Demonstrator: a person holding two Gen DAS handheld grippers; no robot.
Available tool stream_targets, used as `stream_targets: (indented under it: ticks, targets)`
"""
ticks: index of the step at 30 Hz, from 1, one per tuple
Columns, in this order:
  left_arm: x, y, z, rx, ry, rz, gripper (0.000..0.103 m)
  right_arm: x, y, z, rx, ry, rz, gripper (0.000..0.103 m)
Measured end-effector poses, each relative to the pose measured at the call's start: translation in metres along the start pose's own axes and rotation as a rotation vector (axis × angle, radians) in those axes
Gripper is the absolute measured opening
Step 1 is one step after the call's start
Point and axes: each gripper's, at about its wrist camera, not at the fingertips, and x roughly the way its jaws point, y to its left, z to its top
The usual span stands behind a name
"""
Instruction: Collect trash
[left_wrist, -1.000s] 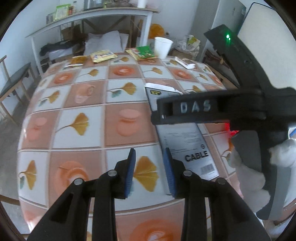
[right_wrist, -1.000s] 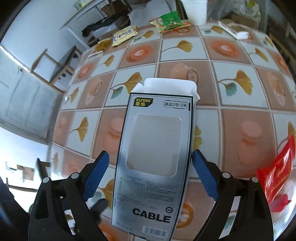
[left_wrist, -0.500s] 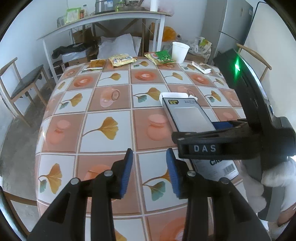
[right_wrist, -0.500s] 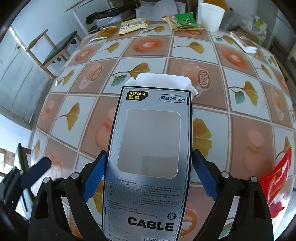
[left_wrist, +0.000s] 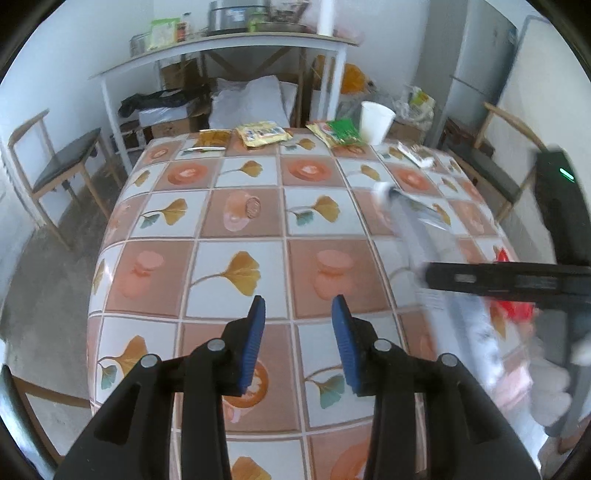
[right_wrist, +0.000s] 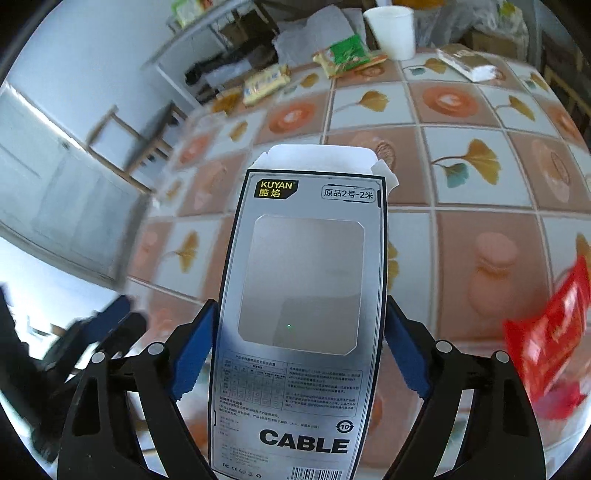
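Right gripper (right_wrist: 299, 350) with both blue fingers (right_wrist: 192, 354) pressed against the long edges of a flat silver cable box (right_wrist: 303, 295), which is held clear above the near right part of the surface (left_wrist: 236, 221); its white end flap points toward the far edge. Left gripper (left_wrist: 298, 343) hovers over the near edge, fingers (left_wrist: 255, 339) parted about halfway and holding nothing. The step in hand appears to be carrying the first collected piece away; the motion blur in both views fits a gripper in transit. No bin or bag is identifiable in either view, so the next move calls for locating a receptacle and releasing the box into it, or for sending the free left gripper to another piece.

Remaining litter: a red wrapper (right_wrist: 550, 343) near the right edge; along the far edge, a yellow snack packet (left_wrist: 262, 133), a green packet (left_wrist: 341, 131), a white paper cup (left_wrist: 376, 122) and a small white wrapper (left_wrist: 415, 155).

The surface carries a checked cloth printed with ginkgo leaves and orange jars. Beyond it stand a white shelf table (left_wrist: 221, 48) loaded with pots, a wooden chair (left_wrist: 55, 170) at the left wall and a refrigerator (left_wrist: 476, 74) at the right.
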Motion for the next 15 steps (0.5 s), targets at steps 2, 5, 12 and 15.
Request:
stream_targets:
  ticks: [2, 5, 12, 15]
  targets:
    - [-0.002, 0.003, 0.007, -0.012, -0.015, 0.003, 0.036, -0.026, -0.008, -0.002, 0.035, -0.035, 0.079, 0.081]
    - [-0.001, -0.001, 0.021, -0.035, -0.016, -0.082, 0.036, -0.071, -0.022, -0.011, 0.075, -0.112, 0.139, 0.081]
    - [0.027, -0.052, 0.034, -0.087, 0.140, -0.517, 0.045, -0.181, -0.087, -0.066, 0.212, -0.323, -0.002, 0.081]
    - [0.046, -0.093, 0.034, -0.062, 0.232, -0.647, 0.049, -0.197, -0.124, -0.093, 0.315, -0.338, -0.108, 0.081]
